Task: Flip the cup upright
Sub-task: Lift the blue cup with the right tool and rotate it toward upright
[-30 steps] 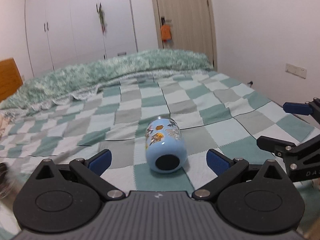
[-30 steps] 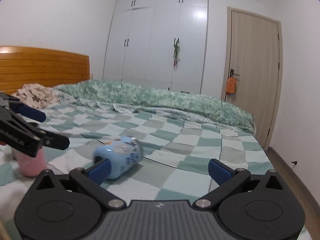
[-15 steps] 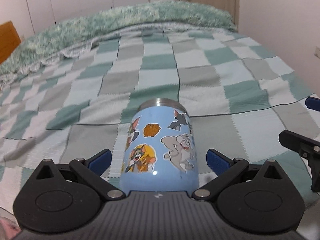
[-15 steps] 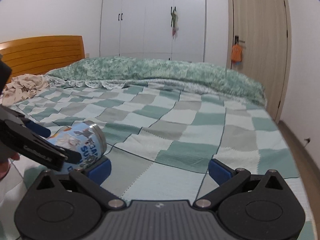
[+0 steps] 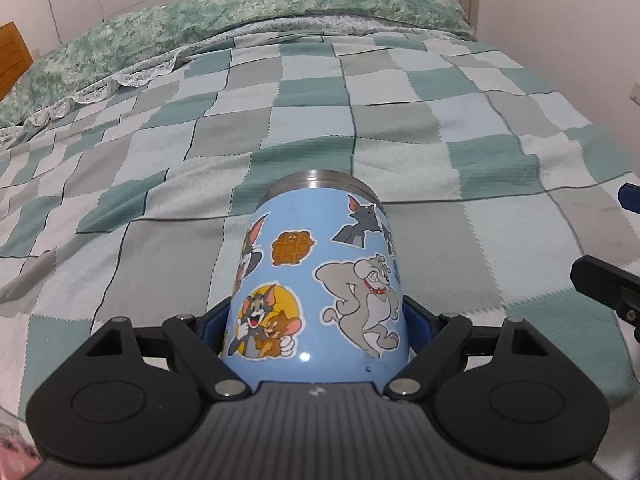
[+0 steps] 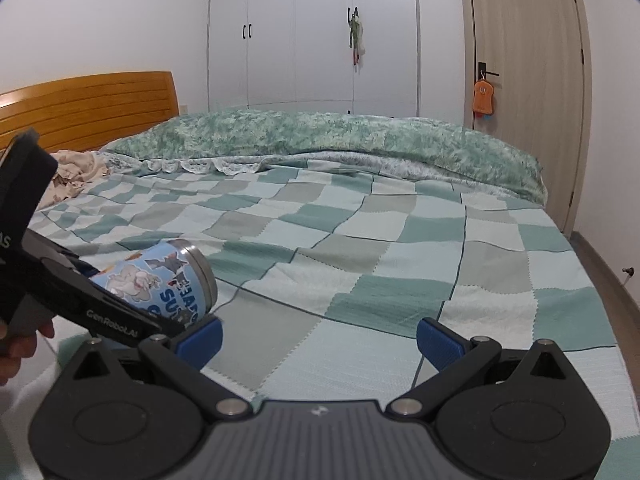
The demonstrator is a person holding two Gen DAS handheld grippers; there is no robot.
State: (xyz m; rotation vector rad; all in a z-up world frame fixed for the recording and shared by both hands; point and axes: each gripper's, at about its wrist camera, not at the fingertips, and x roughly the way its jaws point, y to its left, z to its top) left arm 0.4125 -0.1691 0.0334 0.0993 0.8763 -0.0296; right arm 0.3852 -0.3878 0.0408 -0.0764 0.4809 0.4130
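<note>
A light blue cup with cartoon stickers and a steel rim lies on its side on the checkered bedspread, mouth pointing away from me. My left gripper is shut on the cup near its base, its blue pads pressed to both sides. The cup also shows in the right wrist view at the lower left, held by the left gripper. My right gripper is open and empty, just right of the cup above the bedspread.
A green fluffy blanket is bunched along the far side of the bed. A wooden headboard is at the left, a wardrobe and door behind. The bed edge and floor lie to the right.
My left gripper moved forward around the lying cup and closed on it. The right gripper stayed open and shifted slightly.
</note>
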